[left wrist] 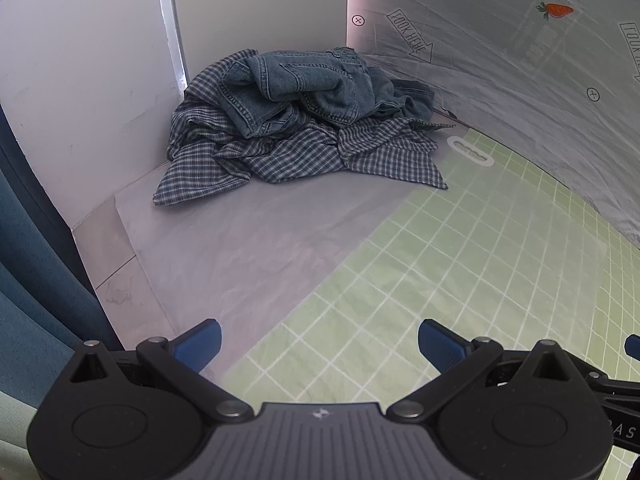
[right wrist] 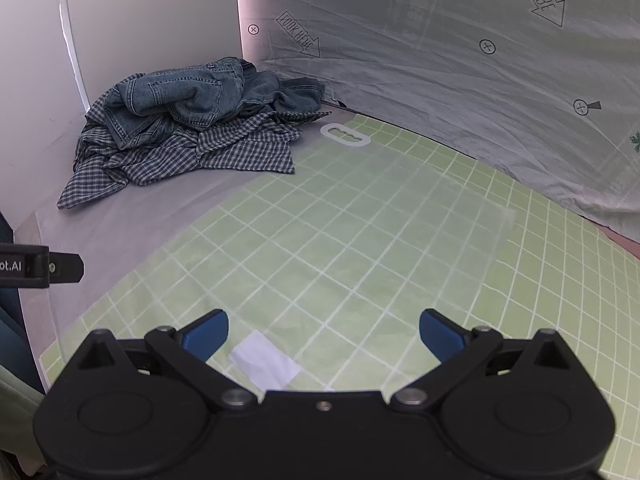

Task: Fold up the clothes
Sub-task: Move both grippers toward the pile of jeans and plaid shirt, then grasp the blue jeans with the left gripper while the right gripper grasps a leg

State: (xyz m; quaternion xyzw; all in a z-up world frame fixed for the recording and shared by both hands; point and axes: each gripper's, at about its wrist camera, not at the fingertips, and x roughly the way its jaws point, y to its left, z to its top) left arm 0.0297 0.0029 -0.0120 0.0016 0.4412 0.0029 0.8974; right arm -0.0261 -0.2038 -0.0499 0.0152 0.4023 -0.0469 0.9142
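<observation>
A heap of clothes lies in the far left corner: crumpled blue jeans (left wrist: 304,84) (right wrist: 188,94) on top of a blue-and-white checked shirt (left wrist: 280,152) (right wrist: 172,156). My left gripper (left wrist: 319,344) is open and empty, well short of the heap, above the grey sheet. My right gripper (right wrist: 324,334) is open and empty above the green grid mat, also far from the heap. Part of the left gripper's body shows in the right wrist view (right wrist: 40,266) at the left edge.
A green grid mat (left wrist: 460,260) (right wrist: 360,220) covers the surface under a translucent sheet with a white handle cutout (left wrist: 472,151) (right wrist: 346,135). A white paper piece (right wrist: 266,362) lies near my right gripper. Printed grey cloth (right wrist: 440,72) hangs behind; white walls (left wrist: 80,80) stand left.
</observation>
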